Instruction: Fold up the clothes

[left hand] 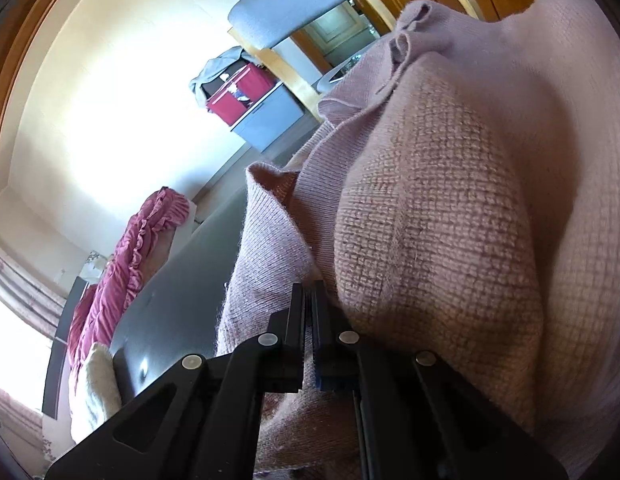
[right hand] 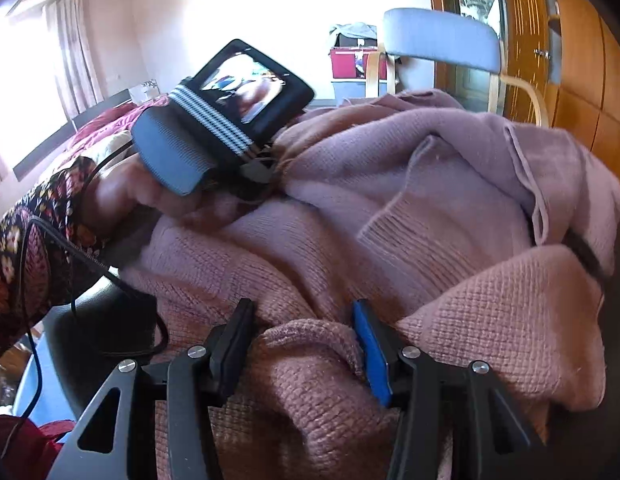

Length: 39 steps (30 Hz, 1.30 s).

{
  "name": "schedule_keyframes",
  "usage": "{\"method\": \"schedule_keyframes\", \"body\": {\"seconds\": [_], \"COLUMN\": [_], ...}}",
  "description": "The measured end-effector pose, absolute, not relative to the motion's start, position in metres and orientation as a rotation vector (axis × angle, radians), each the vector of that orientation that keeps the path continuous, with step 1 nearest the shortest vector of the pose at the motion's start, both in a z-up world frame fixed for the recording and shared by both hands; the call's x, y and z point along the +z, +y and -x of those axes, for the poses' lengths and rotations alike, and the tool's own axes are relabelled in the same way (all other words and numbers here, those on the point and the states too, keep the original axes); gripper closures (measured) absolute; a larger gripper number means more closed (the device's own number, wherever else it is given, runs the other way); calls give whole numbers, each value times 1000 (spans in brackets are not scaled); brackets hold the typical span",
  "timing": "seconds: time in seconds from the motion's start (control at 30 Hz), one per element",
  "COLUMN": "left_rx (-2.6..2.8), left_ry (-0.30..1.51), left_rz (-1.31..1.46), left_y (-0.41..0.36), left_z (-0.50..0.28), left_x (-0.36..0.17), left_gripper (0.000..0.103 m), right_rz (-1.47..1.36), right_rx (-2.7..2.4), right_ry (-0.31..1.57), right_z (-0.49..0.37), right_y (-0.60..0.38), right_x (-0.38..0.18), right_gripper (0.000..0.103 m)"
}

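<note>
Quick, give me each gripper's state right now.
Left gripper: shut on the pink knit sweater, fabric pinched between its fingers.
Right gripper: open, jaws spread either side of a sweater fold, not clamped.

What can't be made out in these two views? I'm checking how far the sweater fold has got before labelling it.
- Left wrist view: the pink sweater fills the right half; its outline and the surface beneath are hidden by its own folds.
- Left gripper: fingers nearly shut; fabric between them cannot be confirmed.
- Right wrist view: the right gripper stands open over a fold; the sweater's lower part is cut off by the bottom edge.
</note>
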<state>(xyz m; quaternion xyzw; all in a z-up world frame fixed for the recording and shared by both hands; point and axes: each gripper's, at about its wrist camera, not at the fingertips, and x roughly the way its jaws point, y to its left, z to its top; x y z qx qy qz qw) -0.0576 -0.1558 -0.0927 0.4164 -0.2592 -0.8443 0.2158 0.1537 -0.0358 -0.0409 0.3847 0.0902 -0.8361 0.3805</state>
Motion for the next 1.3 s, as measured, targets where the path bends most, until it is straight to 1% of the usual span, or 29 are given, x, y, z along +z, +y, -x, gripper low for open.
{"method": "schedule_keyframes", "body": {"seconds": [0.23,0.4,0.57,0.67,1.0,1.3], "left_rx": [-2297,-2292,-2287,-2269,-2186,-2193], "left_ry": [-725,-722,-679,-657,-494,-287], "left_rz": [-1180,-1193,-1221,-1229,-1209,-1138], "left_y": [-147,-139,-131,-125,-109,-89], "left_z": [33,12,-10,-23,-58,-85], "left_x": [-95,-96,-94,-94,-89,-81], "left_gripper": [103,103,103,103,103,103], "right_rz": [-1033,-1059,-1083,-1100,-1133,-1150], "right_rx": [-2086,-2090,-2190,-2215,-2324,-2421], "right_ry": [236,278,347,324,320,363], "right_z": [-147,-142,-142,-134,-96,-44], "right_y": [-17,6,30,41,63,68], "right_x": [-39,-28,-23,-20,-16,-14], "right_gripper": [53,53,53,52,50,45]}}
